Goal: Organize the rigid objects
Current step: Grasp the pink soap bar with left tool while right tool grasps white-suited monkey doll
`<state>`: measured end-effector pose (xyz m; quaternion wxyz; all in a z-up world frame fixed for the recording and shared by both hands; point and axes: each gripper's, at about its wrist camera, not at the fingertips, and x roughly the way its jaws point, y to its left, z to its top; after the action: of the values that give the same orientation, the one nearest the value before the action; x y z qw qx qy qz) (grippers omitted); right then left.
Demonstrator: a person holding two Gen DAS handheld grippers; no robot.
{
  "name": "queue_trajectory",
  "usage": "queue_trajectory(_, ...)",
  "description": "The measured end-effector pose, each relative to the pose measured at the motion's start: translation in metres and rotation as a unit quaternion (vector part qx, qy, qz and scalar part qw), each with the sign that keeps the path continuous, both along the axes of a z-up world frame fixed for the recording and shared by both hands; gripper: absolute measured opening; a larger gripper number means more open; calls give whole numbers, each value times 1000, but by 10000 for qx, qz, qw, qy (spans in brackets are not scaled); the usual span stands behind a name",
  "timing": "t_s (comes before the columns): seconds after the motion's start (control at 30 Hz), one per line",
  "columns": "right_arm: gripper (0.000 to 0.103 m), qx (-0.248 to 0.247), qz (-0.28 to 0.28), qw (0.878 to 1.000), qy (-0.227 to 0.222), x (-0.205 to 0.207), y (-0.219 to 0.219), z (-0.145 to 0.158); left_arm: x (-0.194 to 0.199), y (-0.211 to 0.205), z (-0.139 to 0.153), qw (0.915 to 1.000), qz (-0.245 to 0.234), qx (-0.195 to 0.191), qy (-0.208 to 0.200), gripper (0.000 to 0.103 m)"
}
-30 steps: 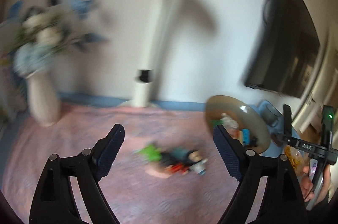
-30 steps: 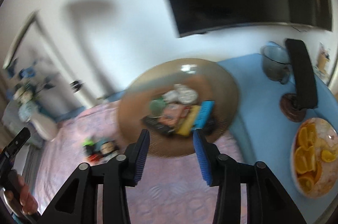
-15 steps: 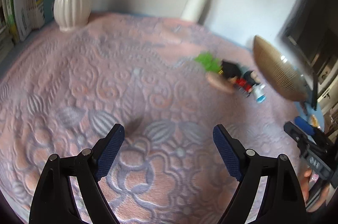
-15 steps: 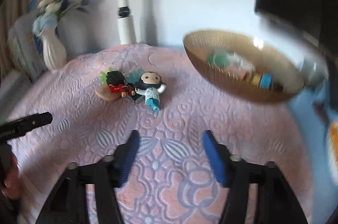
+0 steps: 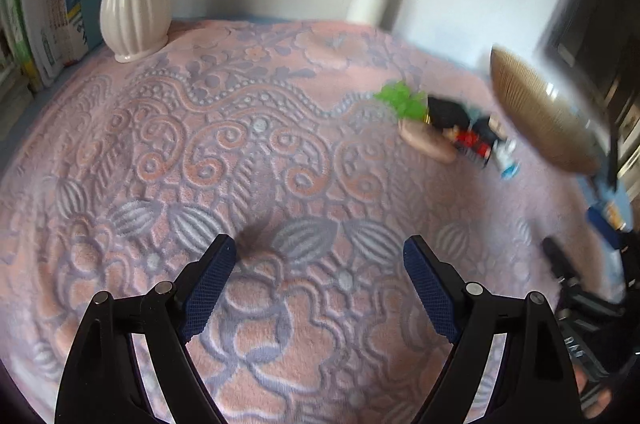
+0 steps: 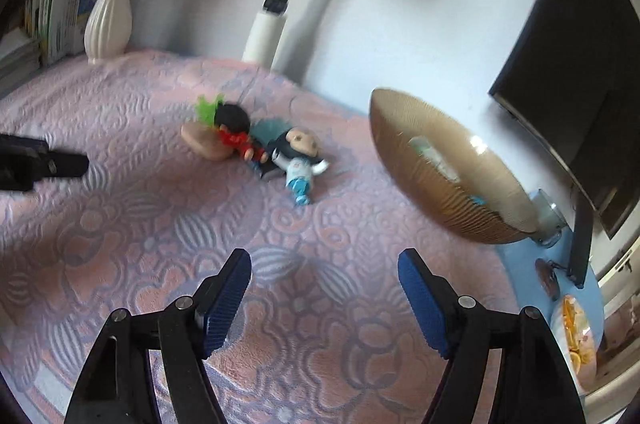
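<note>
A plush, embossed pink cloth (image 6: 120, 224) covers the worktop, the far-left vase (image 6: 107, 24) looks like glossy ribbed ceramic, the right bowl (image 6: 452, 184) is finely ridged and shiny amber, and both claws' pads (image 6: 226, 304) are textured blue rubber.

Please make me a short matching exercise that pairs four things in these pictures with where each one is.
Things:
1. vase
2. toys
3. bowl
4. orange slices

Places:
A. far right, on a plate on the blue surface
B. heaped mid-cloth, left of the bowl
C. right edge of the pink cloth, small items inside
D. back left corner, beside the books

Pairs: 1-D, 2-B, 3-C, 4-A
</note>
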<state>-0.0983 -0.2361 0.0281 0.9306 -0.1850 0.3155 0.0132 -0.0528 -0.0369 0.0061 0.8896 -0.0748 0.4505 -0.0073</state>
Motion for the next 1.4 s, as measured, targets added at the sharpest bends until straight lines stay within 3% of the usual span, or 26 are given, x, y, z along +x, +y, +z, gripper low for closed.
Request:
queue_trajectory(0.1,74,264,40,9979,592,-1,-10,10,2,-21,24,9986,-333,285,301,84)
queue_trajectory(0.23,75,409,51,9987,309,-9,-14,54,17,-43,61,9963,-858,-21,62,86)
queue_trajectory(0.37,79,992,280,9932,534,15,-18,76,53,-71,46,9910,-1083,787,21,86)
queue_trajectory(0.47,79,1474,189,9843,949,47,-32,70,78,-85,22,9866,-1242,1057,98,85)
queue_trajectory(0.57,79,2229,295,9634,1458,84,-43,51,95,-97,11,9848,-1341,1104,71,85)
queue_trajectory(0.6,79,2564,387,9547,1457,97,-47,43,100,-101,8,9844,-1334,1149,7,85)
queue_trajectory(0.7,79,2980,411,9446,1311,115,-51,24,109,-102,-3,9847,-1250,1210,-98,86)
queue_trajectory(0.8,79,3311,413,9303,1523,128,-50,3,108,-86,-3,9896,-1193,791,-115,80)
queue_trajectory(0.87,79,3206,435,9329,1582,131,-45,-3,103,-72,-1,9921,-1085,619,-116,72)
queue_trajectory(1.03,79,2931,444,9442,1435,128,-38,-3,85,-28,1,9958,-533,739,-37,71)
queue_trajectory(1.17,65,2844,383,9472,1433,131,-37,-7,82,7,0,9978,-140,642,80,70)
queue_trajectory(1.33,54,2705,258,9520,1413,134,-34,-10,96,-5,8,9989,-420,-187,122,71)
queue_trajectory(1.4,54,2712,235,9530,1328,133,-35,-9,109,-19,5,9985,-507,-155,99,72)
